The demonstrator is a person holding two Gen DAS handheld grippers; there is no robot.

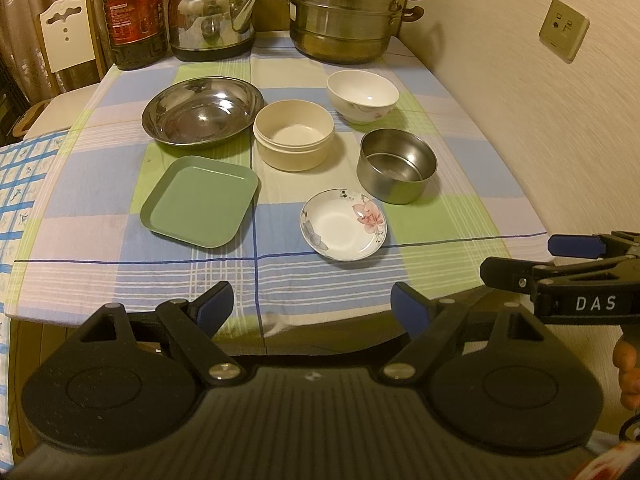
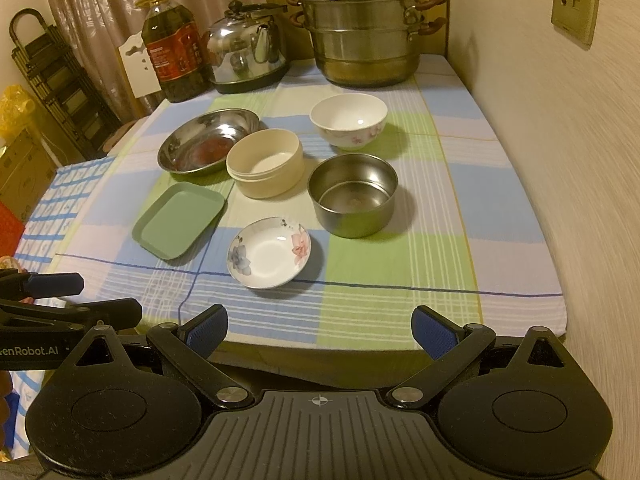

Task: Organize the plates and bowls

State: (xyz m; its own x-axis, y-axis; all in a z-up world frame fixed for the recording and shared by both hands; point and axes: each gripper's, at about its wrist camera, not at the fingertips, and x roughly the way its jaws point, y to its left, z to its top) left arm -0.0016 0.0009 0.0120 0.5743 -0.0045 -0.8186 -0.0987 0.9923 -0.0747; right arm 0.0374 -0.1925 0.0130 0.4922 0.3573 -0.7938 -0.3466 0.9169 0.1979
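Fingers of left gripper [image 1: 312, 304] and right gripper [image 2: 320, 330] spread, empty; ahead, green square plastic plate [image 1: 199, 201], small floral white saucer [image 1: 343, 224], steel and ceramic bowls all separate — nothing stacked yet.

On the checked cloth: 2 plates, one square green plastic plate [image 1: 199, 202] and one small white floral ceramic dish [image 1: 343, 225]. 4 bowls: one wide shallow steel bowl [image 1: 202, 110], one cream round plastic bowl [image 1: 294, 135], one white floral ceramic bowl [image 1: 362, 96], one straight-sided steel bowl [image 1: 397, 171]. At the back: 1 steel kettle [image 1: 212, 12], 1 stacked steel steamer pot [image 1: 345, 12], 1 oil bottle [image 1: 134, 16].
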